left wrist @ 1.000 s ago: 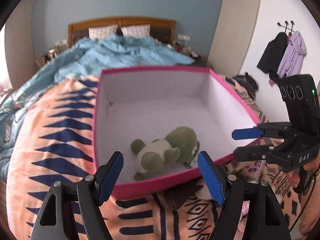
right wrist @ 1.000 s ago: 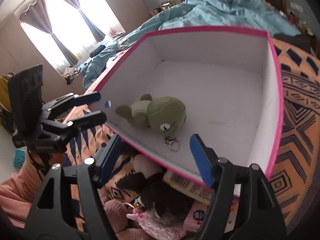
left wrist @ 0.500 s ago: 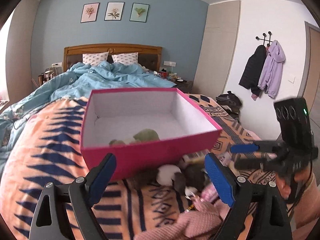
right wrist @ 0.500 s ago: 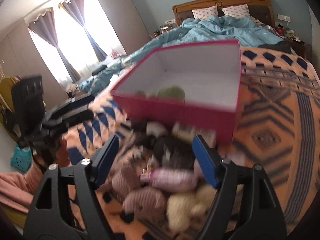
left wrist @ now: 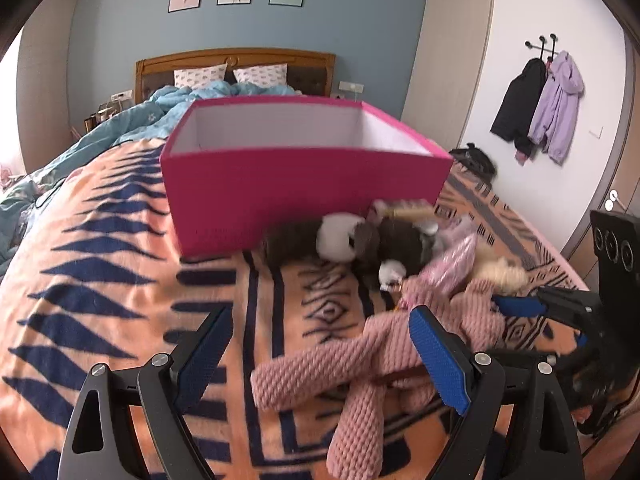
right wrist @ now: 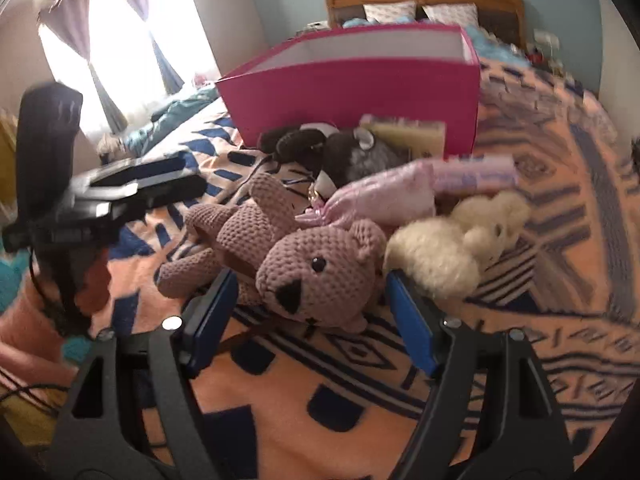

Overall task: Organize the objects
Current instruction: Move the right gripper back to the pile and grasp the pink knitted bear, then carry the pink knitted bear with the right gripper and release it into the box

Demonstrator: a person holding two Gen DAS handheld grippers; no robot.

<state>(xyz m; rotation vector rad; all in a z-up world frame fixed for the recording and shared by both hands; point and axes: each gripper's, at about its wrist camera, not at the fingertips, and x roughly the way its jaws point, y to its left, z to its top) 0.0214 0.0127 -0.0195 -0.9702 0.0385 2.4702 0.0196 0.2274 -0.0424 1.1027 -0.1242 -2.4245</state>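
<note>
A pink box [left wrist: 304,176] [right wrist: 360,80] stands on the orange patterned blanket [left wrist: 100,280]. In front of it lies a pile of toys: a pink crocheted bear [right wrist: 316,268] [left wrist: 360,360], a black-and-white plush [left wrist: 360,240] [right wrist: 304,144], a cream fluffy toy [right wrist: 452,248] [left wrist: 500,276] and a pink packet [right wrist: 384,200]. My right gripper [right wrist: 308,320] is open, its fingers on either side of the bear's head. My left gripper [left wrist: 320,360] is open and empty, low over the blanket by the bear's limbs. The inside of the box is hidden.
A yellowish packet [right wrist: 412,136] leans against the box front. The bed's blue duvet [left wrist: 132,120] and headboard [left wrist: 236,64] lie behind the box. Coats [left wrist: 536,108] hang on the right wall. A bright window [right wrist: 120,40] is on the left.
Both grippers have pulled back from over the box and dropped low to the toy pile. The green plush in the box is out of sight. The right gripper now brackets the bear's head.
</note>
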